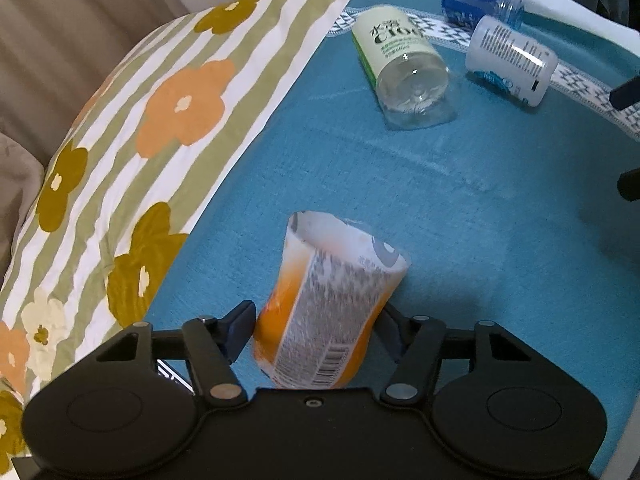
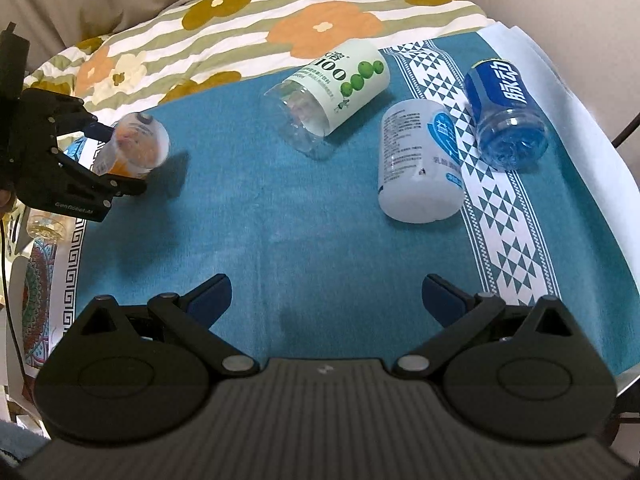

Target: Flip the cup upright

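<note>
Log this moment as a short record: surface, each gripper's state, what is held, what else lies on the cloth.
surface: teal cloth
left gripper: shut on orange cup, cup tilted, lifted off the cloth
right gripper: open, holds nothing
lying on their sides: green-label cup, white cup, blue cup
behind: floral quilt

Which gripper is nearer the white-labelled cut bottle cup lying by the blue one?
Right. The right gripper hangs open just short of the white cup; the left gripper is across the cloth, clamped on the orange cup.
</note>
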`<state>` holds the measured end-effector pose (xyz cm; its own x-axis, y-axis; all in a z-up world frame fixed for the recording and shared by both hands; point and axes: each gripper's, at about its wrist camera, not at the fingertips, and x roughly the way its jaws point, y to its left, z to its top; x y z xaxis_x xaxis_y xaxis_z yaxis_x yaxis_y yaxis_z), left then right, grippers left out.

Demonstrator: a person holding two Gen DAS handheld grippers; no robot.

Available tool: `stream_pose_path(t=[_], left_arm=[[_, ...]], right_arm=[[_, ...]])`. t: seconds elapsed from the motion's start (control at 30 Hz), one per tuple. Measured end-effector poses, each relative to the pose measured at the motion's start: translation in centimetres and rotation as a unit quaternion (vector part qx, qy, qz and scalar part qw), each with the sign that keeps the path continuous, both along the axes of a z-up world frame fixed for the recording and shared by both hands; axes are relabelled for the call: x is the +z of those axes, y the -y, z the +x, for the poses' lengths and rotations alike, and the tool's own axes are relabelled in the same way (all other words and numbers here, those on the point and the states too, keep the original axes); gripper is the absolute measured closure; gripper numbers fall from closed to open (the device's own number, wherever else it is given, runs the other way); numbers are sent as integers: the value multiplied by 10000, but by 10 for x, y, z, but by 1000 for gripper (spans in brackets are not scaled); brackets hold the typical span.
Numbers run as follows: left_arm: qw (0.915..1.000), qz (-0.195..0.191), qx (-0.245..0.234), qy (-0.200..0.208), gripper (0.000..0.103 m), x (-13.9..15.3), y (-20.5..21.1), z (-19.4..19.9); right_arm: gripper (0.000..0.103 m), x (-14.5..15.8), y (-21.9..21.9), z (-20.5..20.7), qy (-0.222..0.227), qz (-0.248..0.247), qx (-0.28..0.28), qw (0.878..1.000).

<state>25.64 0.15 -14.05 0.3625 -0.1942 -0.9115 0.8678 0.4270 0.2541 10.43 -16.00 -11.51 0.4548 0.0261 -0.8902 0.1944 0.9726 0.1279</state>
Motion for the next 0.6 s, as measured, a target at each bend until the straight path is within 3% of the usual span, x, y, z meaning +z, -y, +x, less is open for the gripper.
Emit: stream_pose_path(t=[0.17, 0.27, 0.5, 0.6], left_arm=[[9994, -135, 306, -57, 37, 12, 3, -12], [9968, -247, 691, -316, 37, 20, 4, -21], [9828, -507, 1542, -875, 37, 36, 20, -60], [9719, -676, 1908, -1198, 37, 36, 31, -79]], right_arm=[[0, 5, 4, -7, 67, 62, 34, 10000], [0, 10, 8, -12, 177, 85, 142, 9997], [0, 20, 29, -26, 337, 147, 582, 9976], [0, 25, 42, -34, 379, 168, 711, 9966]])
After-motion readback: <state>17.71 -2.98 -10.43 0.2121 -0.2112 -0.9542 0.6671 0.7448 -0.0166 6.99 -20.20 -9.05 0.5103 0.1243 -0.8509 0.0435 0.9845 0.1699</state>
